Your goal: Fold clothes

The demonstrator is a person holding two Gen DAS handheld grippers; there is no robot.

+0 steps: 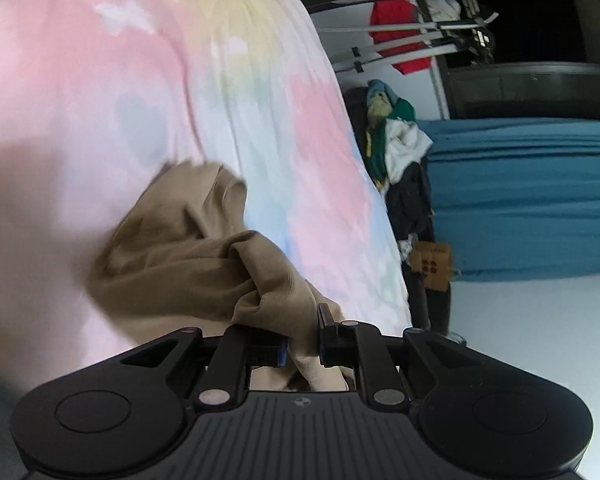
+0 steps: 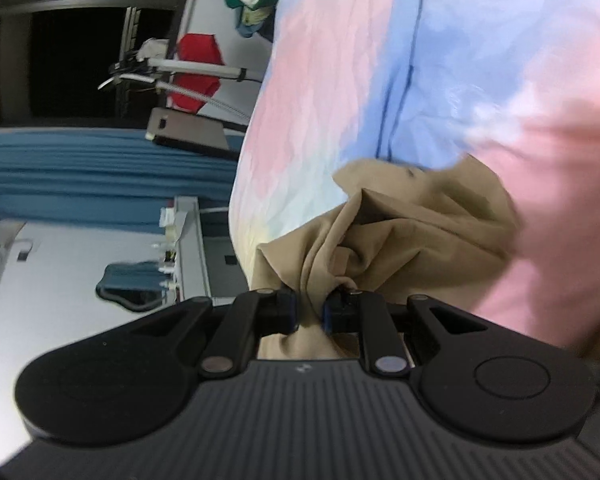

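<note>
A tan garment (image 1: 188,256) hangs bunched in front of a pastel tie-dye sheet (image 1: 140,80). My left gripper (image 1: 303,344) is shut on a fold of the tan cloth, which passes between its fingers. In the right wrist view the same tan garment (image 2: 400,232) is crumpled against the tie-dye sheet (image 2: 480,60). My right gripper (image 2: 310,312) is shut on another gathered fold of it. Both views are tilted sideways and blurred. The rest of the garment's shape is hidden in its own folds.
A pile of mixed clothes (image 1: 396,140) lies beside the sheet's edge. Blue curtains (image 1: 532,196) hang behind. A drying rack with a red garment (image 1: 400,32) stands near a dark window. The right wrist view shows a white shelf unit (image 2: 188,248) and a laptop-like slab (image 2: 192,132).
</note>
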